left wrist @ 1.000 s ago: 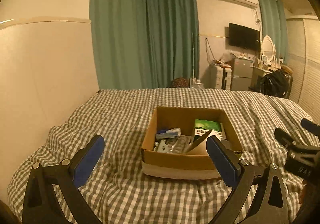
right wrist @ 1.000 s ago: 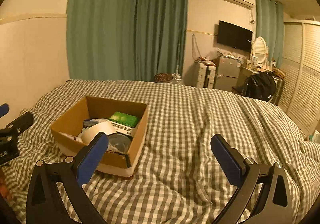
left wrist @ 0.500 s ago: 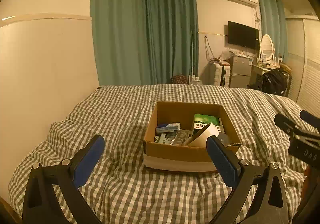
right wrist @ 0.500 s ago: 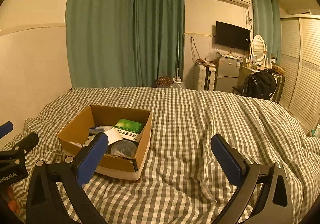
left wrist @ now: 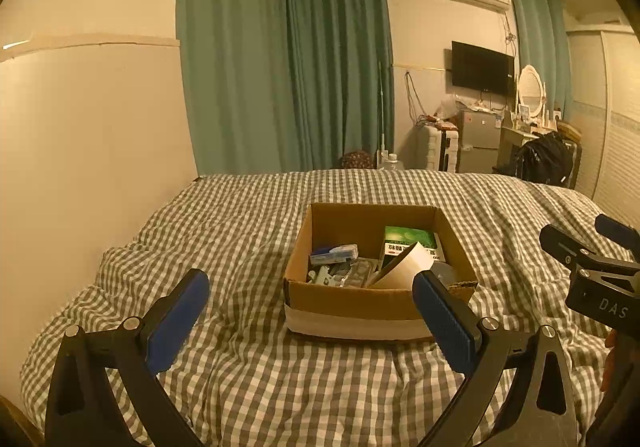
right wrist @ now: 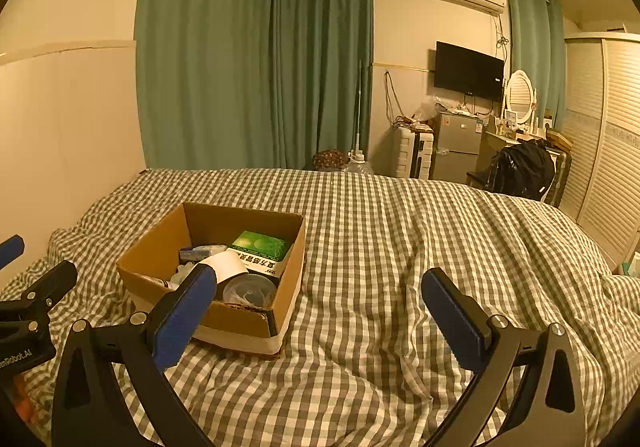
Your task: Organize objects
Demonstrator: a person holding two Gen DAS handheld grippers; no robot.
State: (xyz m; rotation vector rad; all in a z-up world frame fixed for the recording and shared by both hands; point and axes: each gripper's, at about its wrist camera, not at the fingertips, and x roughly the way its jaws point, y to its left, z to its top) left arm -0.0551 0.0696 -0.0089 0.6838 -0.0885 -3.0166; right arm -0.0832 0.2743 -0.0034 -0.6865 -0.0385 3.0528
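Observation:
An open cardboard box (left wrist: 360,305) (right wrist: 152,267) sits on a grey checked bedspread (left wrist: 240,223) (right wrist: 400,231). Inside lie a green and white carton (left wrist: 408,239) (right wrist: 262,249), a small blue and white pack (left wrist: 334,253), a curled white paper (left wrist: 408,271) (right wrist: 228,263), a clear round lid (right wrist: 250,289) and some blister packs (left wrist: 352,273). My left gripper (left wrist: 310,293) hovers open just before the box, nothing between its blue pads. My right gripper (right wrist: 318,293) hangs open to the right of the box, over the bedspread. Each gripper shows at the edge of the other's view.
A cream wall (left wrist: 88,151) borders the bed on the left. Green curtains (left wrist: 288,67) hang behind the bed. At the far right stand a small fridge (left wrist: 480,141), a television (left wrist: 482,67), a black bag (left wrist: 544,163) and a slatted wardrobe (right wrist: 608,151).
Both grippers have risen and drawn back a little, so the box sits slightly lower and farther in both views. Both stayed open. The box's contents have not moved.

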